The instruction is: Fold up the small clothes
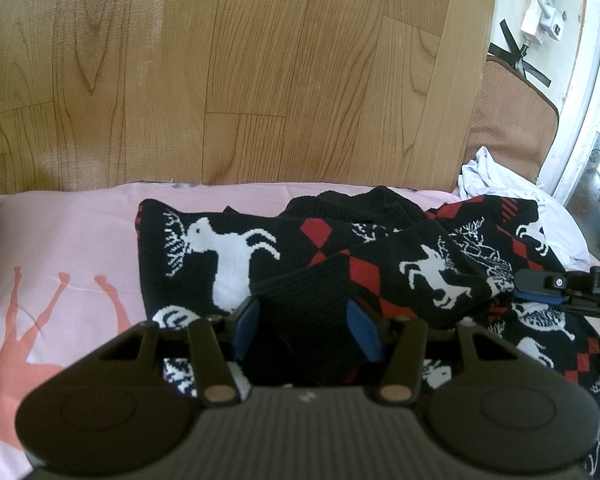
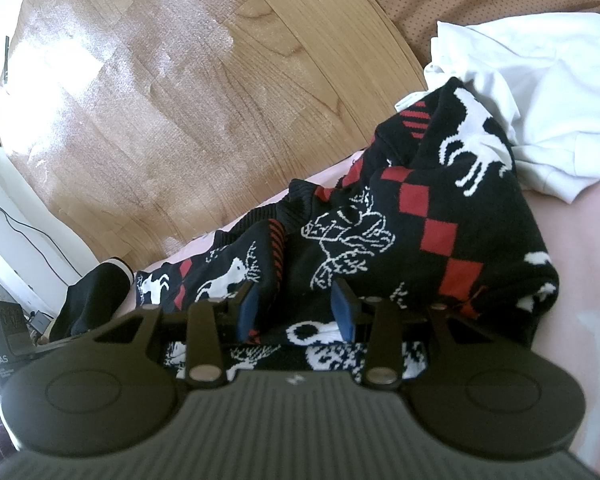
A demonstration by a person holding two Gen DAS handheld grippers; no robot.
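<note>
Left gripper (image 2: 4,332), "DAS" label, beside sweater (image 2: 432,216)

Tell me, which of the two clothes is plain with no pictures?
The white garment, crumpled beyond the black reindeer sweater. It is plain; the sweater has white deer and red squares.

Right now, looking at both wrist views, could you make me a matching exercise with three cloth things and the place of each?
Things:
1. black knitted sweater with white deer and red squares
2. crumpled white garment
3. pink bedsheet with salmon figures

Places:
A. spread flat, underneath everything
B. bunched directly ahead of both grippers
C. behind the sweater, next to the brown cushion

Pairs: 1-B, 2-C, 3-A
</note>
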